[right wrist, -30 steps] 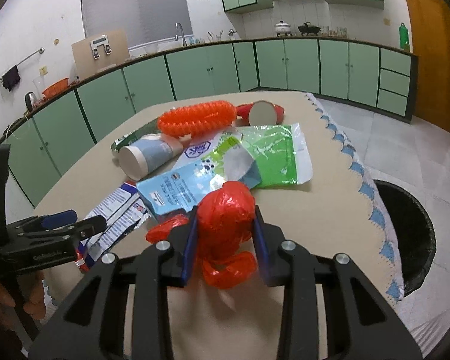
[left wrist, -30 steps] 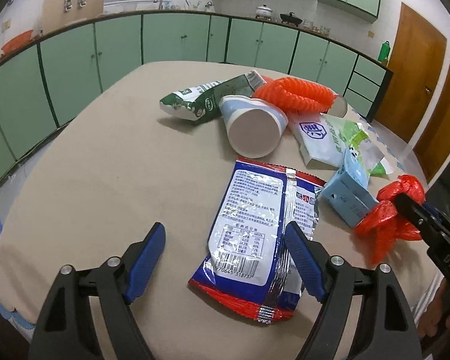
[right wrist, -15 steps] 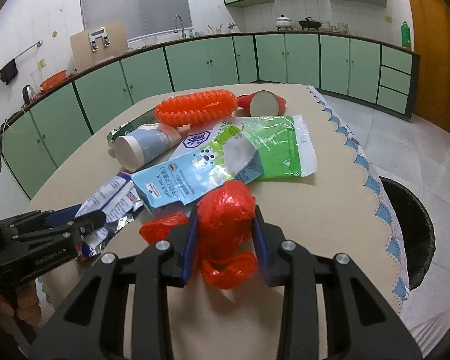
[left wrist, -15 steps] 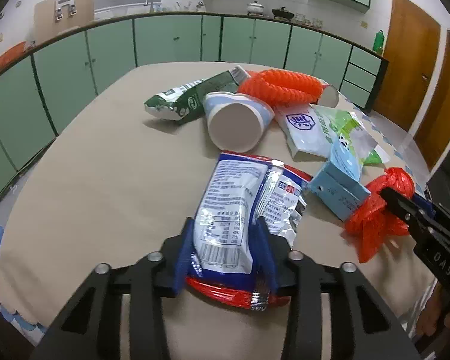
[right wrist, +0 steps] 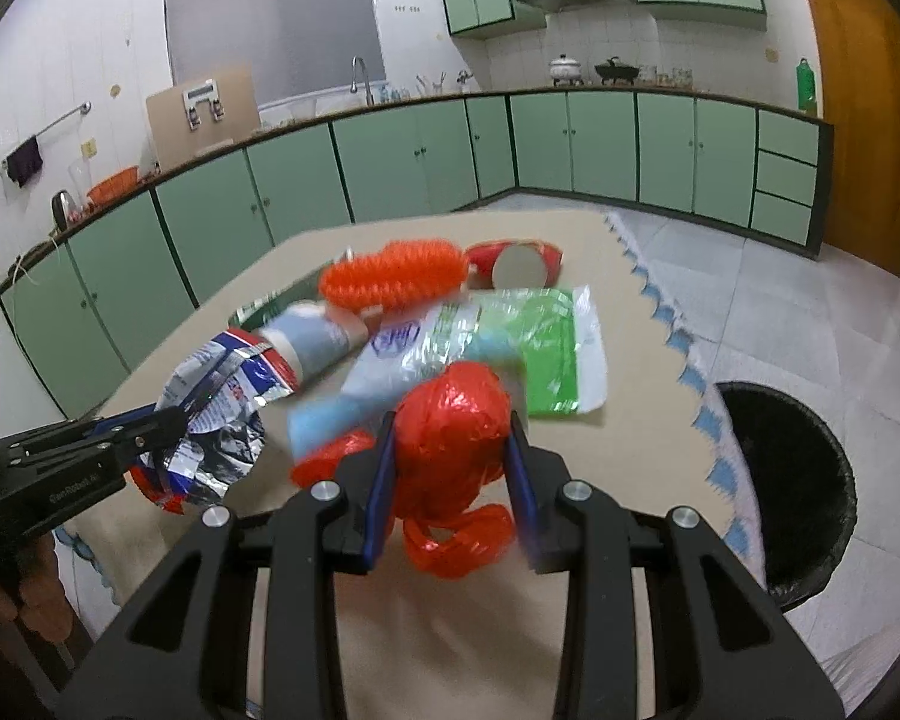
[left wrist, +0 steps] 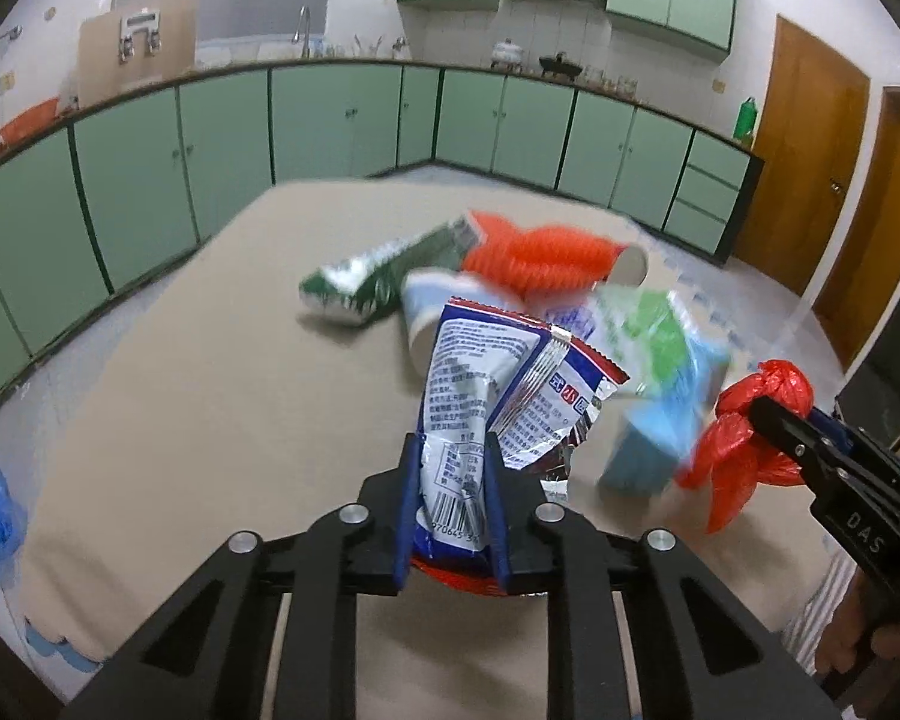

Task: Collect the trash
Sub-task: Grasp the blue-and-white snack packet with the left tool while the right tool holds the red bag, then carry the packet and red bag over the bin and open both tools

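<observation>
Blue-padded left gripper [left wrist: 450, 489], low centre of the left wrist frame, jaws just drawn in and now pinched on a blue, white and red snack wrapper [left wrist: 486, 384]. Wrapper stands up crumpled between the pads, barcode end down in the jaws, top flaring toward frame centre. In the right wrist frame the same wrapper [right wrist: 222, 414] sits at middle left, gripped at its lower edge.

Right gripper [right wrist: 453, 480], low centre of its own frame, narrowly parted and clamped on a knotted red plastic bag [right wrist: 450, 444]; knot bulges above the pads, a loop of tail hangs below them. In the left wrist frame this bag [left wrist: 744, 438] shows at the right edge, held in black jaws.

Beige table [left wrist: 210, 396] fills mid-frame. Loose rubbish, blurred, beyond the wrapper: green-and-white packet [left wrist: 378, 276], paper cup [left wrist: 444, 306] on its side, orange ribbed thing [left wrist: 546, 258], green-and-white pouch [right wrist: 528, 342], light blue carton [left wrist: 648, 450].

Black bin [right wrist: 792, 480] on the tiled floor, right side of the right wrist frame, just beside the table's edge.
</observation>
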Tool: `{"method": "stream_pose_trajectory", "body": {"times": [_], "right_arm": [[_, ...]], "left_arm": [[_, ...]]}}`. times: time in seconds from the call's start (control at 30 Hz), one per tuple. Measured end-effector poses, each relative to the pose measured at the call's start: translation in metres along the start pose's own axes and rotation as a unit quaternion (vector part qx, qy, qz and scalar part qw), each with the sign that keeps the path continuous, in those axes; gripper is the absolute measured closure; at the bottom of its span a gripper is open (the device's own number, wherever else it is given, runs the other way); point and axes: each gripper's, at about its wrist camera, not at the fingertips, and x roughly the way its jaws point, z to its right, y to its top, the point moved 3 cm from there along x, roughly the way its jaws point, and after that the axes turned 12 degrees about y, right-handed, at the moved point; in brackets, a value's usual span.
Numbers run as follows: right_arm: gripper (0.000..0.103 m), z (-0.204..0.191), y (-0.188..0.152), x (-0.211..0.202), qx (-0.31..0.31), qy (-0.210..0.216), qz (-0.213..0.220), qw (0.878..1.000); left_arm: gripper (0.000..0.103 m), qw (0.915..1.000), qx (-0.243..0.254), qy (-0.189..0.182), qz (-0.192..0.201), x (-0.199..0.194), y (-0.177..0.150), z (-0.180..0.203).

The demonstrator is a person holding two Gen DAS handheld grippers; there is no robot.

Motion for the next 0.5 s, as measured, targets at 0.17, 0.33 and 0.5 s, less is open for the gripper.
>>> {"method": "stream_pose_trajectory", "body": {"times": [0.17, 0.33, 0.5], "right_arm": [[0.071, 0.007, 0.012, -0.007, 0.000, 0.000, 0.010, 1.000], [0.071, 0.015, 0.014, -0.004, 0.017, -0.001, 0.006, 1.000], [0.071, 0.014, 0.035, -0.022, 0.010, -0.001, 0.036, 0.999]], "left_arm": [[0.083, 0.9995, -0.002, 0.008, 0.030, -0.017, 0.019, 0.002], [0.083, 0.9991, -0.003, 0.010, 0.041, -0.023, 0.031, 0.001], [0.083, 0.9984, 0.000, -0.004, 0.057, -0.028, 0.047, 0.014]]}}
